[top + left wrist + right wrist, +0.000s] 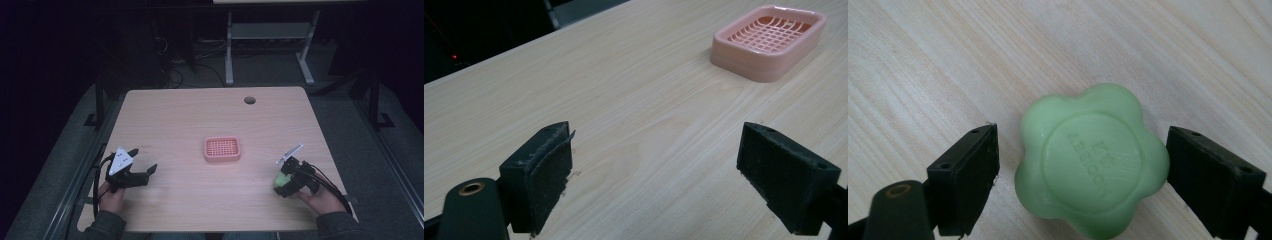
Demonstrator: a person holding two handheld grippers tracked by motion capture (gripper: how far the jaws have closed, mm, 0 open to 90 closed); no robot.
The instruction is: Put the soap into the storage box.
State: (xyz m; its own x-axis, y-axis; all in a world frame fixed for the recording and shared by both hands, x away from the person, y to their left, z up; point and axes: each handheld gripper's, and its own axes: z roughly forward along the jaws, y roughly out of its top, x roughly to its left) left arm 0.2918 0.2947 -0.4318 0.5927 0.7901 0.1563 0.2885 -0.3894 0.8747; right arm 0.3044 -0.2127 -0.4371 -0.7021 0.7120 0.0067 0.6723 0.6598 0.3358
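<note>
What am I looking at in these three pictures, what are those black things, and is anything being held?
No robot here: a person sits at a wooden table with a hand-held grasping tool in each hand. The high view looks down from above the person: the left tool is at the left, the right tool at the right. The other two pictures come from small cameras riding on the tools, looking along their black jaws. In the middle of the table lies a pink soap dish with a grid floor, with nothing in it. The left tool's jaws stand wide apart over bare wood. The right tool's jaws sit either side of a green flower-shaped soap; a gap remains on one side, so it isn't gripped yet.
</note>
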